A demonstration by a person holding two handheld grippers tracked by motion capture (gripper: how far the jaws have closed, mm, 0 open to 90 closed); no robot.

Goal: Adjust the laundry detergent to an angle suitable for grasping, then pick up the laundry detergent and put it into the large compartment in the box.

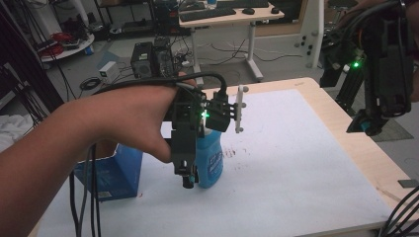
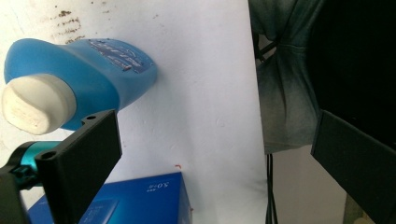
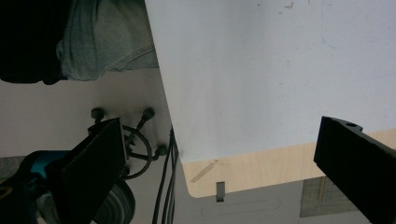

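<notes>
Blue cardboard sits furthest left: a box point(image 1: 111, 173) standing on the white table point(image 1: 296, 163) near its left edge, partly behind the person's left forearm. In the left gripper view the box point(image 2: 140, 198) lies at the bottom, and small white print on its top reads what looks like "50", upside down to the camera; the rest is too small to make out.

Just to the right of the box, apart from it, stands the blue bottle point(image 1: 211, 160), upright on the table. Its label is dark blue with pale lettering, too blurred to read in the high view. In the left gripper view the bottle point(image 2: 107, 70) is seen from above, with its white cap point(image 2: 35, 105) nearest the camera and the label point(image 2: 122, 55) along its shoulder; the writing there is also unreadable.

The left gripper point(image 1: 190, 170) hangs pointing down right beside the bottle, on its left side. Its 2 black jaws stand wide apart and grasp nothing: the bottle's cap lies just outside the left-hand jaw in that gripper's own view, not between the 2.

Reddish-brown smudges point(image 1: 236, 153) mark the table right of the bottle.

Far right, the right gripper point(image 1: 368, 126) is held high over the table's edge, well apart from the bottle. Its jaws are likewise spread wide and empty, with the table's corner beneath them.
</notes>
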